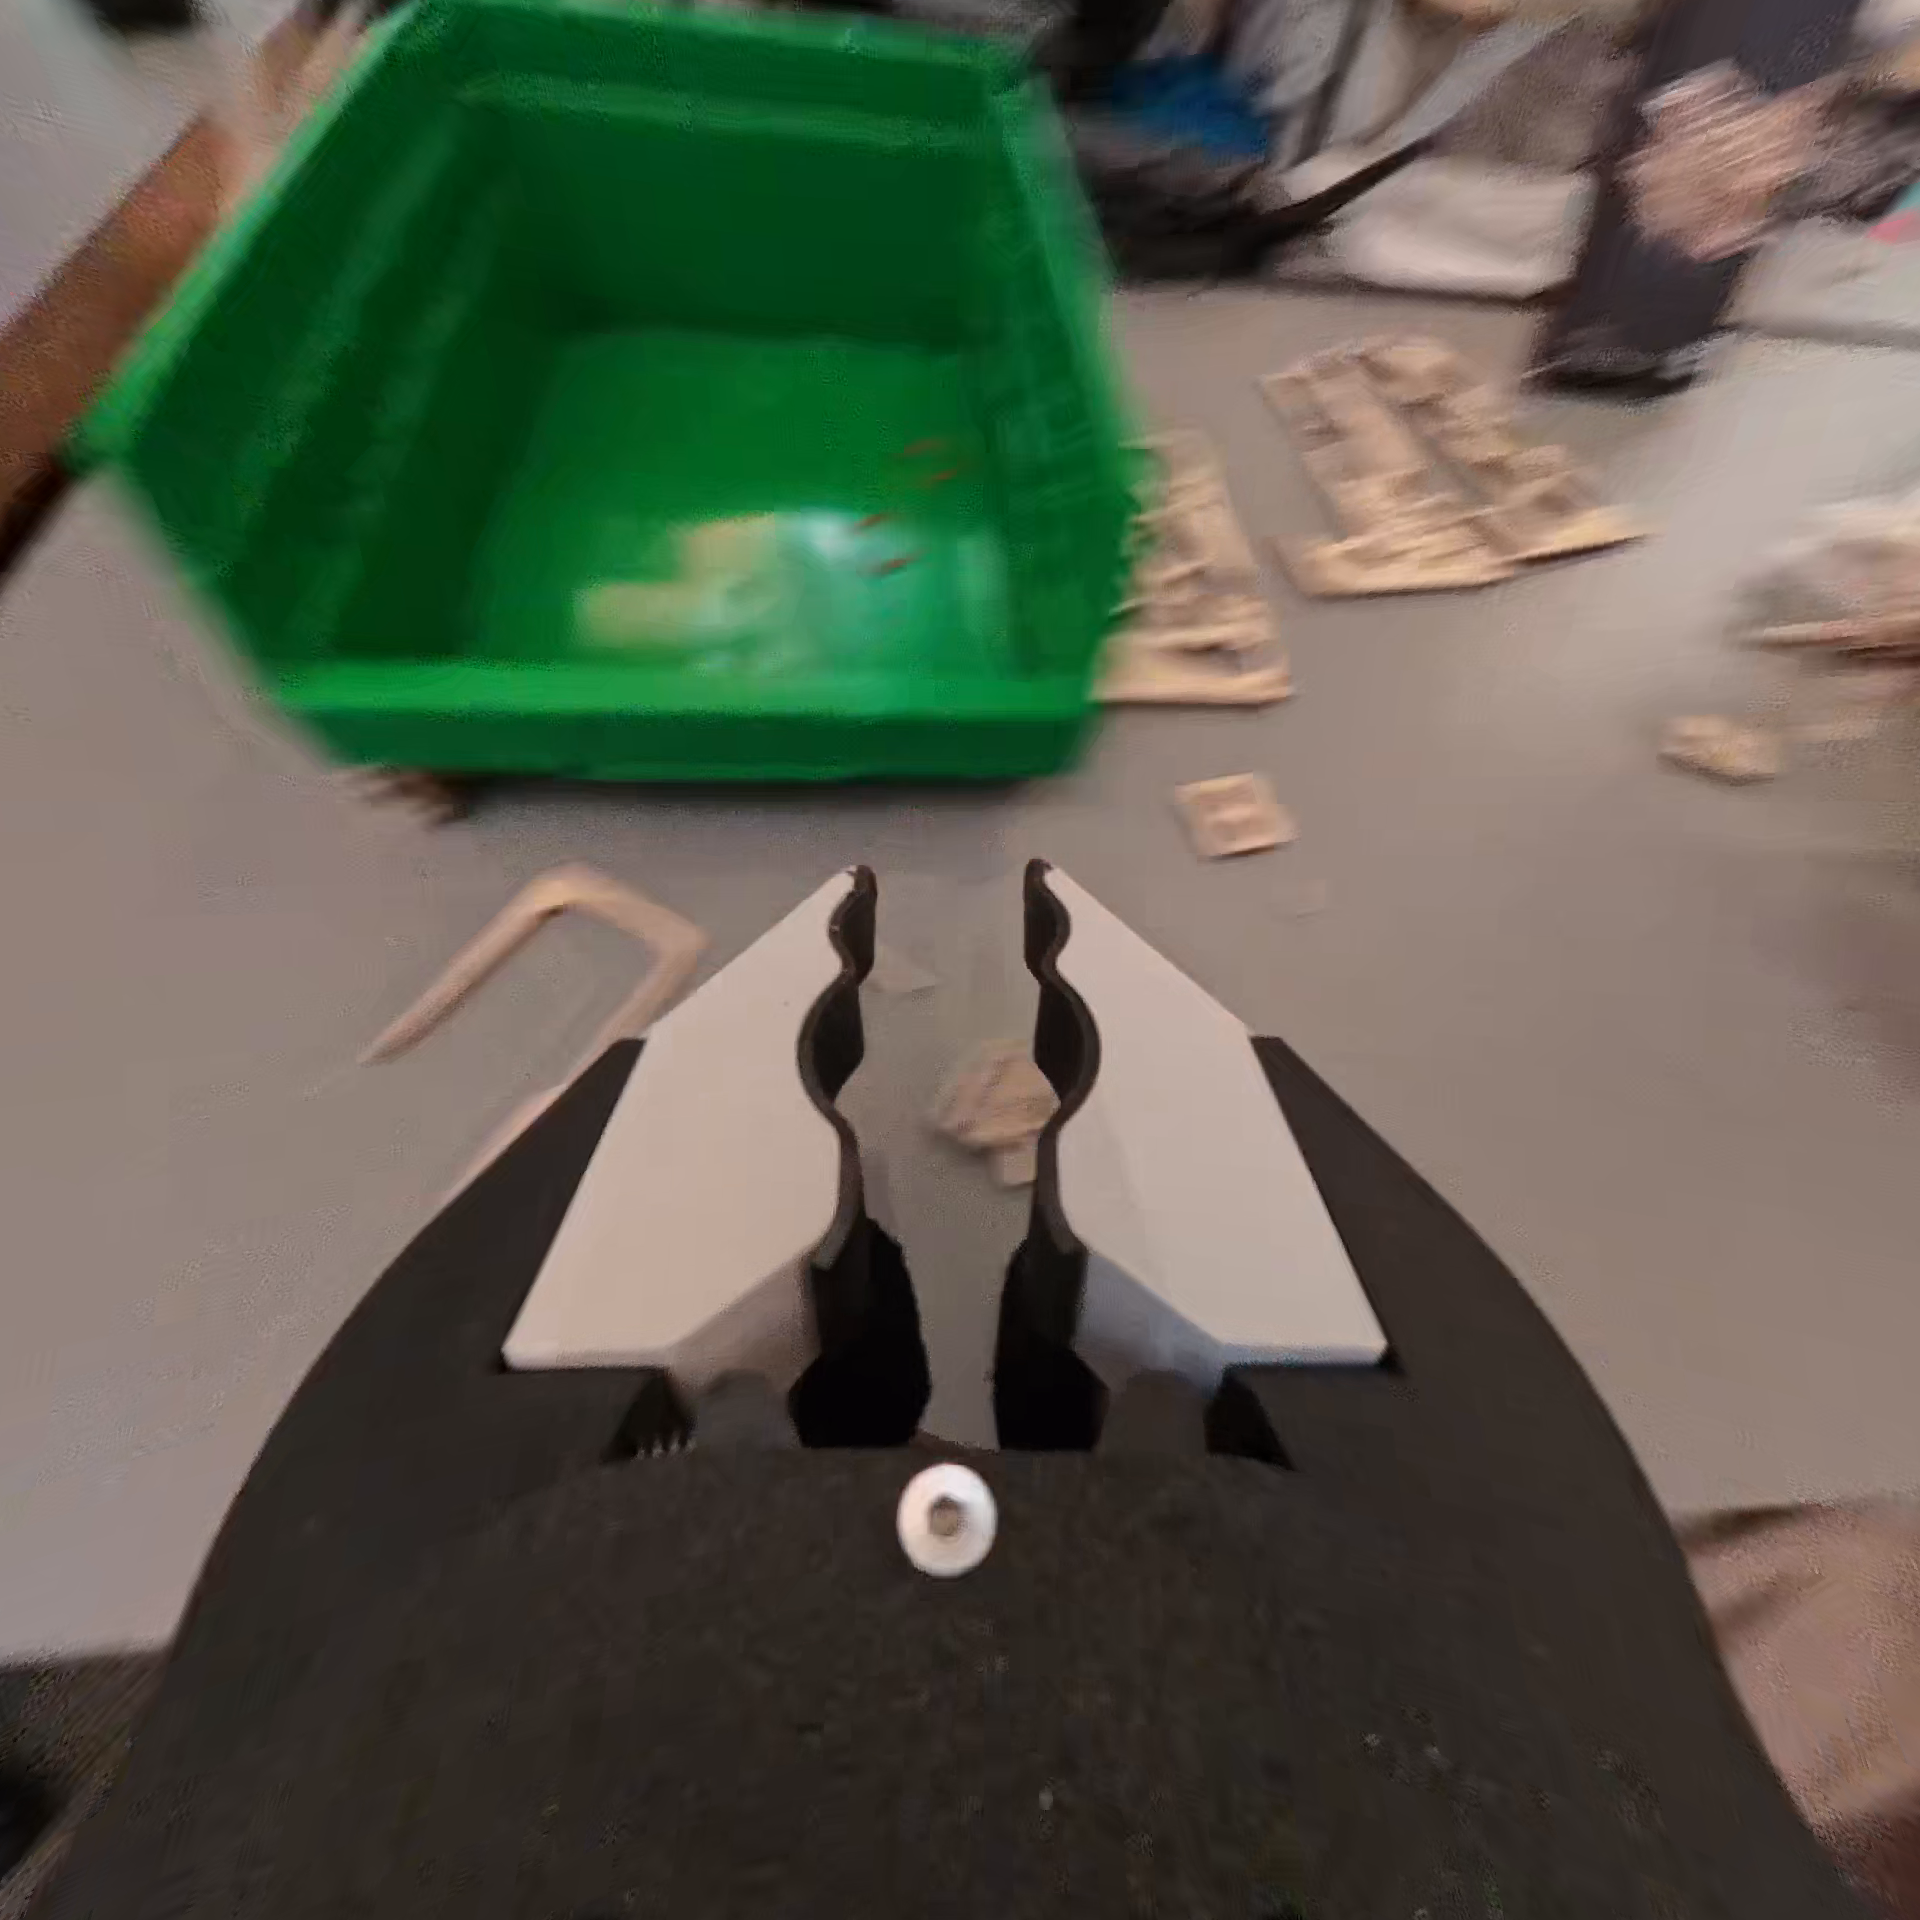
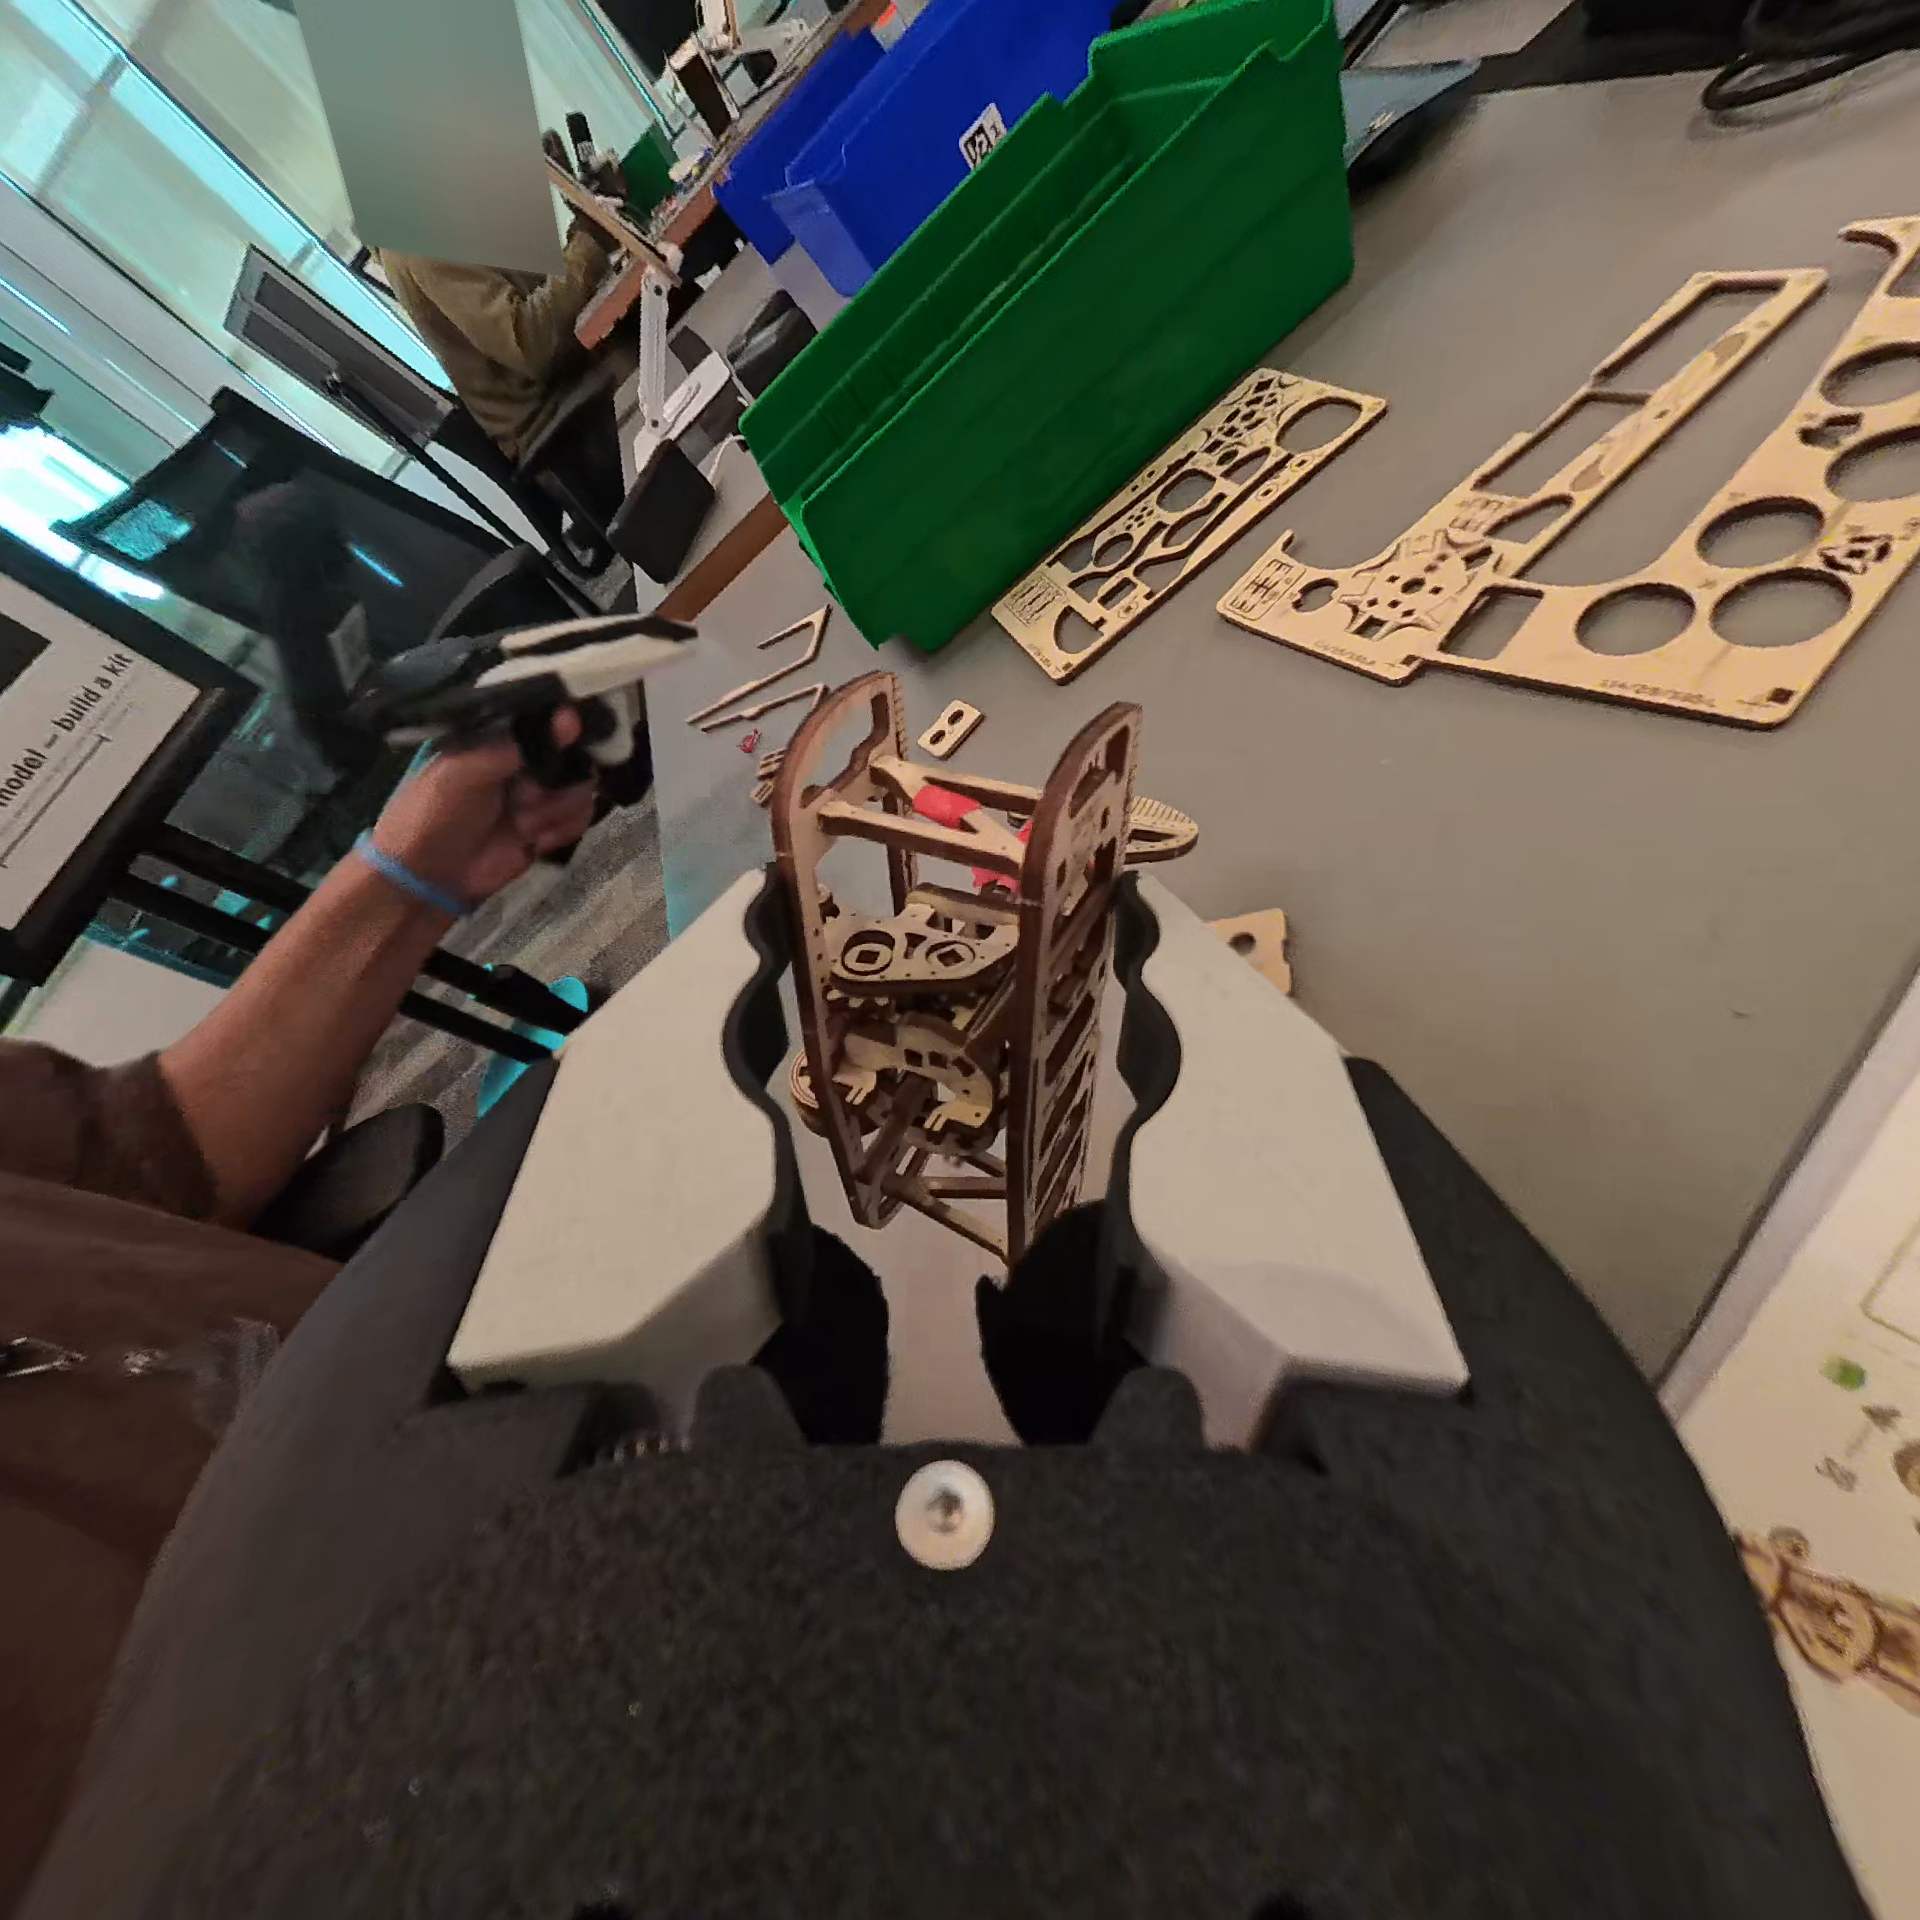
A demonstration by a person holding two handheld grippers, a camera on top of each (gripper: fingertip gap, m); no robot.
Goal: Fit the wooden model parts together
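- Left wrist view smeared by motion: green bin [image 1: 644, 416] and wooden sheets [image 1: 1434, 468] right of it readable only as blurred shapes; pale patch on the bin floor, beside thin reddish bits, not identifiable.
- Top right of that view blurred beyond telling.
- Left gripper [image 1: 951, 883] slightly spread with nothing between its fingers, hovering over the grey table [image 1: 260, 1195] just short of the bin's near wall.
- Bent wooden strip [image 1: 551, 945] left of the fingertips; small square piece [image 1: 1231, 816] and scraps [image 1: 997, 1101] near the bin's right corner.
- Right gripper [image 2: 945, 899] pinching the wooden model [image 2: 935, 987], held upright above the table, well on the near side of the bin [image 2: 1070, 343].
- Model's base hidden between the fingers.
- Blue bins [image 2: 883, 135] behind the green one, contents out of sight.
- Punched-out sheets [image 2: 1621, 520] right of the bin, the farthest cut off by the frame edge.
- Table edge left of the bin; open grey surface between bin and model.
- Instruction page [image 2: 1829, 1507] far right, cut off.
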